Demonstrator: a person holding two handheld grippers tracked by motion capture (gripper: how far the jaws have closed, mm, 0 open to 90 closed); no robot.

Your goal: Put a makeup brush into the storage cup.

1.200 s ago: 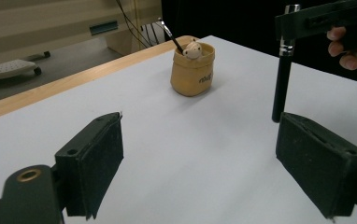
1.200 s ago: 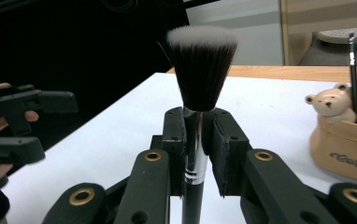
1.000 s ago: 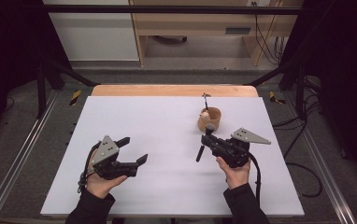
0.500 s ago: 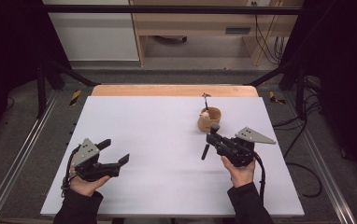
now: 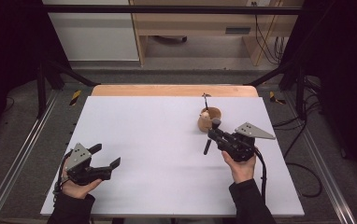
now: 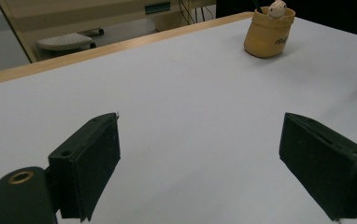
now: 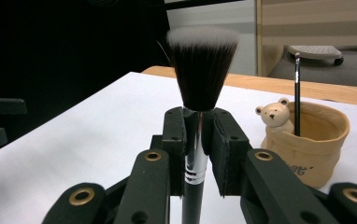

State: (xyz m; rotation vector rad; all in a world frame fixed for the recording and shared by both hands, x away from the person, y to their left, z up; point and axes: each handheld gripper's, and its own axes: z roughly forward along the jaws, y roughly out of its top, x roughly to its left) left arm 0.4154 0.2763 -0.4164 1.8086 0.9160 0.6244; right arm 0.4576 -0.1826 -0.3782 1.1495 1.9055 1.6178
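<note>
Overall, the white counter point(image 5: 158, 140) carries a tan pot point(image 5: 209, 117) at its far right, with a small bear figure point(image 7: 274, 119) on the pot's rim and a thin brush point(image 7: 297, 93) standing upright inside. Left tongs point(image 5: 105, 158), held low near the counter's near left corner and well apart from the pot, stand wide with nothing between them. Right tongs point(image 7: 199, 135), just beside the pot on its near side, are clamped on the silver neck of a makeup brush point(image 7: 201, 79), whose dark, white-tipped bristles fan out beyond them.
</note>
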